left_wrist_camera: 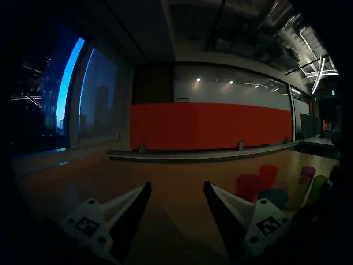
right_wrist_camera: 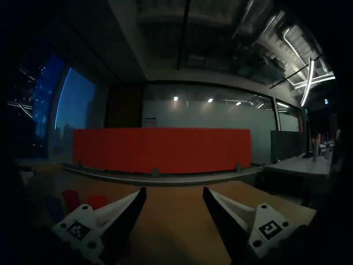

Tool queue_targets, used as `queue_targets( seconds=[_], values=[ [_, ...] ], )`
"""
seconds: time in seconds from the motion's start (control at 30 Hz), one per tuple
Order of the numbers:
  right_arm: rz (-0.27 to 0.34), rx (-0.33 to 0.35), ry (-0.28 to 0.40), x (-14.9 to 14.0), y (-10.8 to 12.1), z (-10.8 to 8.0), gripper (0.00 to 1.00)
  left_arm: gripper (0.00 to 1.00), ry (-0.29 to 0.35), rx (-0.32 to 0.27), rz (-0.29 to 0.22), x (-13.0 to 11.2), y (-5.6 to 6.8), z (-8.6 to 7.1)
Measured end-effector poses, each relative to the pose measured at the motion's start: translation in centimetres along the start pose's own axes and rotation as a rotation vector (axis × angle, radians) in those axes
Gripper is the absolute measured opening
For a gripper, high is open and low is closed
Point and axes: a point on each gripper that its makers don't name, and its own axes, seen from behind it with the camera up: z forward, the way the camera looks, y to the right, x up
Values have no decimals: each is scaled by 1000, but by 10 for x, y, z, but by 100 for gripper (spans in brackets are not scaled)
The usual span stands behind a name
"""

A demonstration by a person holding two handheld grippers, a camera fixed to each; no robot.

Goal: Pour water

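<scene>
Plainly, you held the left gripper and right gripper spread wide (gripping nothing) over the wooden table, a red cup nearby.

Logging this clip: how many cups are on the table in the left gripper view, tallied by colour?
red cups: 2
teal cup: 1
purple cup: 1
green cup: 1
Total: 5 cups. The light is dim, so the colours are approximate.
</scene>
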Motion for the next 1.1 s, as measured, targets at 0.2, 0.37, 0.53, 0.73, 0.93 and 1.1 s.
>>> queue_targets(
  seconds=[0.2,0.37,0.53,0.73,0.93,1.1],
  values=[
    [18,22,-7,-13,-7,2,99,88,0,0,0,0,0,0],
    [31,32,-25,-25,-9,4,99,87,0,0,0,0,0,0],
    [22,23,-31,-30,-7,8,99,87,0,0,0,0,0,0],
    [15,17,-40,-36,-4,10,99,87,0,0,0,0,0,0],
    [17,11,-55,-43,-2,11,99,87,0,0,0,0,0,0],
    [14,5,-61,-48,-1,12,99,88,0,0,0,0,0,-1]
  ],
)
